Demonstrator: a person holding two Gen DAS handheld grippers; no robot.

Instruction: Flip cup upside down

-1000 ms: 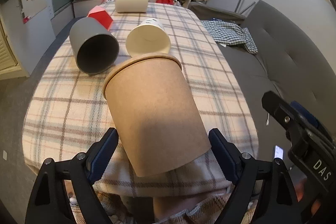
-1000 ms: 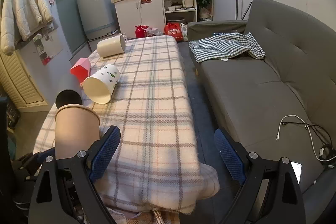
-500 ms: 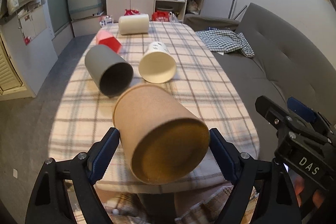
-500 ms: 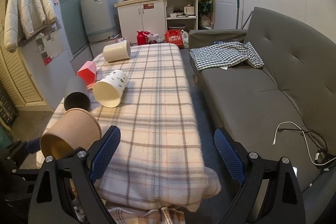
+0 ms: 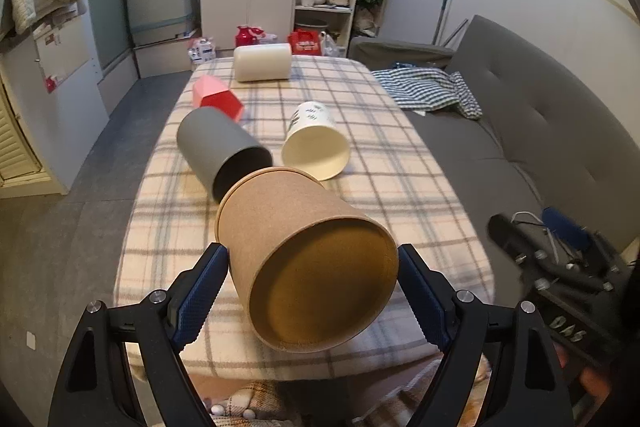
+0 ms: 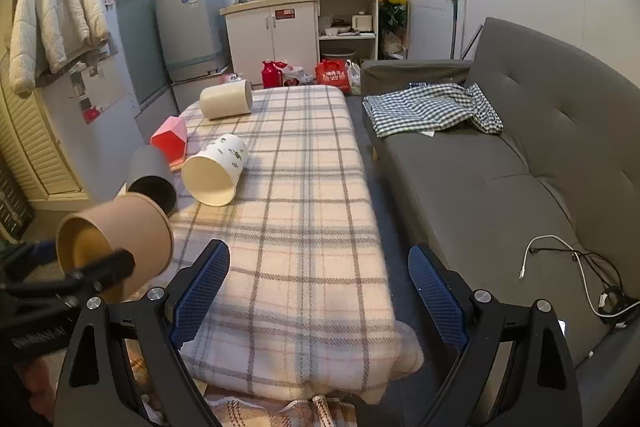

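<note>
My left gripper [image 5: 312, 287] is shut on a brown paper cup [image 5: 304, 259]. It holds the cup in the air above the near end of the plaid-covered table [image 5: 420, 195]. The cup is tipped, with its open mouth facing the camera and its rimmed end pointing away. The cup also shows at the left of the right wrist view [image 6: 116, 239]. My right gripper [image 6: 318, 291] is open and empty above the table's near right part. It appears blurred at the right of the left wrist view [image 5: 560, 267].
On the table lie a grey cup [image 5: 220, 151], a white patterned cup [image 5: 316, 143], a cream cup [image 5: 262, 62] and a red house-shaped box [image 5: 218, 99]. A grey sofa [image 6: 520, 155] with a checked cloth [image 6: 432, 107] runs along the right.
The brown cup has kept tipping in my left gripper, so its open mouth now faces the camera more fully. The left gripper has risen a little. The right gripper has barely moved.
</note>
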